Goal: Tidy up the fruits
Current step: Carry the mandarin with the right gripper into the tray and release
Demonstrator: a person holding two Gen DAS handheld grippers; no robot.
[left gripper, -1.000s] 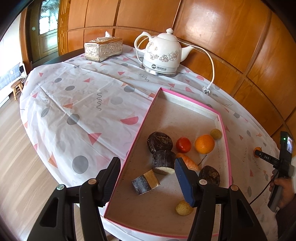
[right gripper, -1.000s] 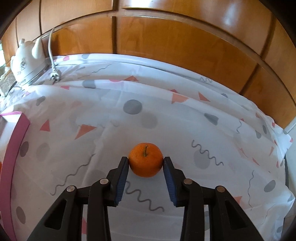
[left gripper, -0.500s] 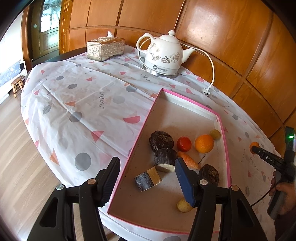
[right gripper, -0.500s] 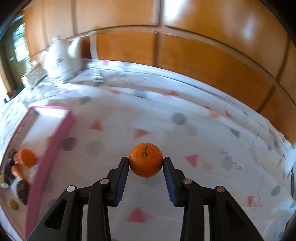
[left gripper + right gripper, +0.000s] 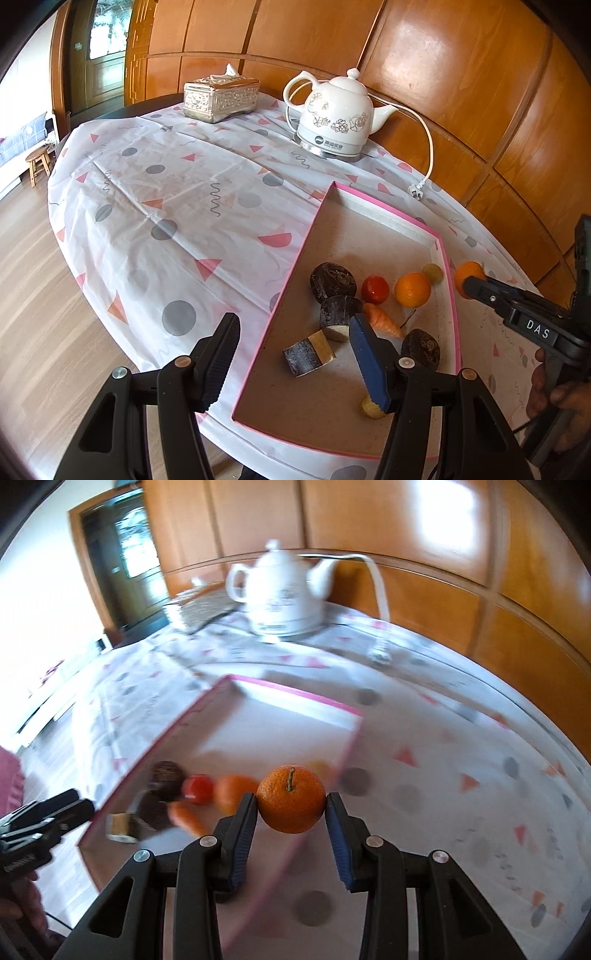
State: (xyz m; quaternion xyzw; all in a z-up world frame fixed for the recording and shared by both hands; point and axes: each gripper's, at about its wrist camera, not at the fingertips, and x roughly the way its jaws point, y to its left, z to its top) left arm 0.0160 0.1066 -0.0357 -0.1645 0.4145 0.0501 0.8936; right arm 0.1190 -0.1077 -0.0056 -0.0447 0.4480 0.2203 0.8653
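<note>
The right gripper (image 5: 291,806) holds a mandarin (image 5: 291,798) over the pink tray's (image 5: 452,295) right edge; the left gripper (image 5: 295,360) gapes wide, empty.

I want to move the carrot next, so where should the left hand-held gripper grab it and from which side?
Grip the carrot across its thicker orange end, coming down from above. It lies flat in the tray, tapering toward the dark round piece, so the narrow tip would likely slip. The left hand-held gripper is open and hangs just before it; set the fingers across its length.

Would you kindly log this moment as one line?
right gripper: shut on orange, beside pink tray | left gripper: open, empty
</note>
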